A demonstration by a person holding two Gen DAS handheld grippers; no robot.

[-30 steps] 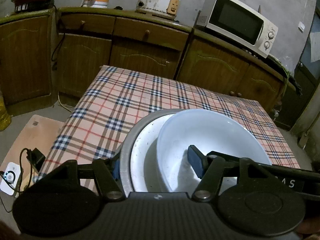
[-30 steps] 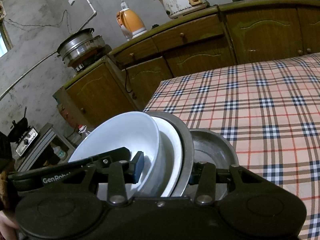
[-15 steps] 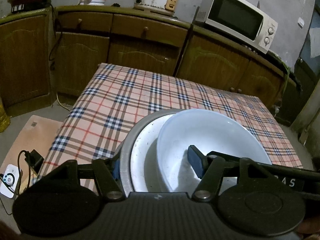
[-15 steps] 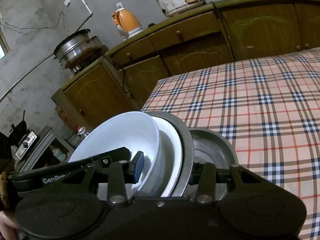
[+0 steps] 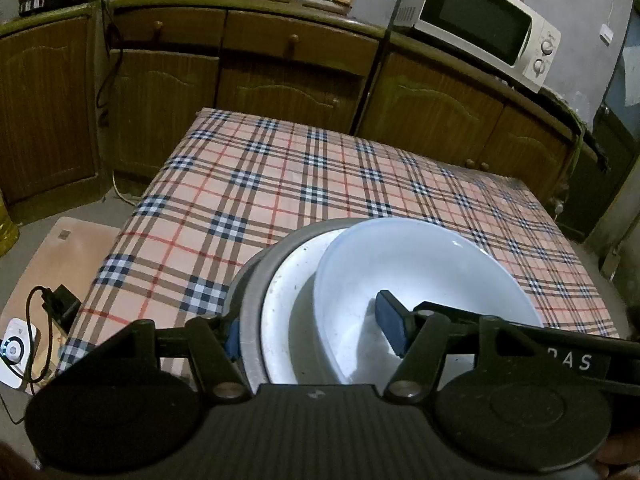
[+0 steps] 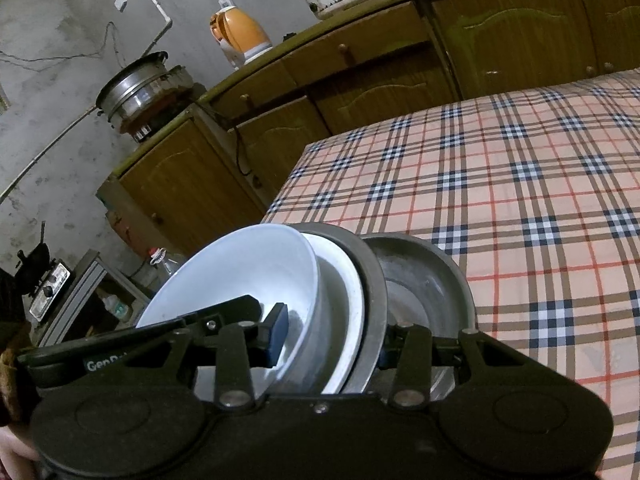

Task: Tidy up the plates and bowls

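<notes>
A white bowl [image 5: 420, 280] sits nested in a white plate [image 5: 288, 300], which in turn lies in a grey metal dish [image 5: 250, 280]; the whole stack is held up above the near edge of the plaid-covered surface [image 5: 280, 184]. In the right wrist view a second grey metal dish [image 6: 424, 280] shows just behind the stack, though whether it is nested under it or apart cannot be told.

The left tongs [image 5: 312, 332] clamp the stack, one pad inside the bowl and the other outside the metal rim. The right tongs [image 6: 332, 340] grip it the same way from the other side.

The gathering looks largely done: the dishes are already stacked by size. What seems left is carrying the stack to its place and setting it down. The cloth ahead is bare, with wooden cabinets [image 5: 280, 80] and a microwave [image 5: 484, 28] beyond.
</notes>
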